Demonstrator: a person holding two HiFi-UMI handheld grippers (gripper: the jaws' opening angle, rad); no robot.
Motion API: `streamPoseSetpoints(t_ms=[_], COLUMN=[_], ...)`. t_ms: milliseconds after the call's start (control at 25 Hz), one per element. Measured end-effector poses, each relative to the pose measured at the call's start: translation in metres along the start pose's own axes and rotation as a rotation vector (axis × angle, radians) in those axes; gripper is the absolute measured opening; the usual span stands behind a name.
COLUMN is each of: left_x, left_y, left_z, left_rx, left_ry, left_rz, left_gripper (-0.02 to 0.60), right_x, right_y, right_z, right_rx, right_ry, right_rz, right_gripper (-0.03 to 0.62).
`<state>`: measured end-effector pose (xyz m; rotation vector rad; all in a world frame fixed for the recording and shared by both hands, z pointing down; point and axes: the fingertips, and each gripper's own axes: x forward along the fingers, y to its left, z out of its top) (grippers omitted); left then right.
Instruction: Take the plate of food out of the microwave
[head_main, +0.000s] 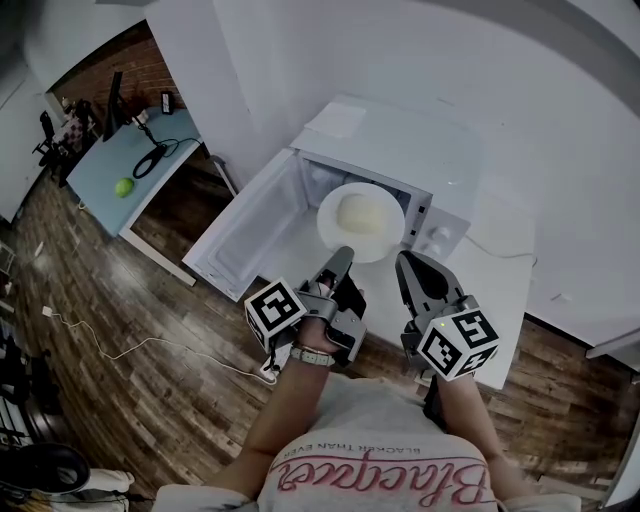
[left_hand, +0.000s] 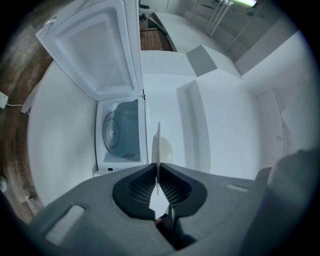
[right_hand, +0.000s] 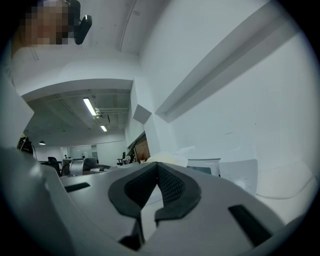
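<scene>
Left gripper (head_main: 340, 262) is clamped on the near rim of the plate (head_main: 390, 240), and nothing else is holding it. Right gripper (head_main: 408, 268) is closed on nothing, just beside the plate, so no support there. Plate hangs at the microwave (head_main: 400, 150) mouth and looks clear of the cavity. Risk: it's a one-edge pinch, so jerk or twist and the plate pivots in the pads and the food (head_main: 360, 212) slides off. Door (head_main: 240, 235) is open on your left; swing that way and you clip it.
</scene>
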<state>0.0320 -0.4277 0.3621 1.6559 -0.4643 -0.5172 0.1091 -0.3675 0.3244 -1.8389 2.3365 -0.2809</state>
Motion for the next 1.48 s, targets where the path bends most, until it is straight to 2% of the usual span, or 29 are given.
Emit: streamPoseSetpoints(t_ms=[1080, 1480], left_x=[0.010, 0.016], left_y=[-0.010, -0.009], left_z=[-0.005, -0.006], left_rx=[0.029, 0.024], left_ry=[0.069, 0.082], left_rz=[-0.016, -0.018], left_gripper=[0.020, 0.020], right_x=[0.008, 0.012], right_y=[0.004, 0.007], right_z=[0.004, 0.006], right_rx=[-0.039, -0.112], right_ry=[-0.018, -0.008], right_rz=[-0.034, -0.049], right_gripper=[0.012, 0.012])
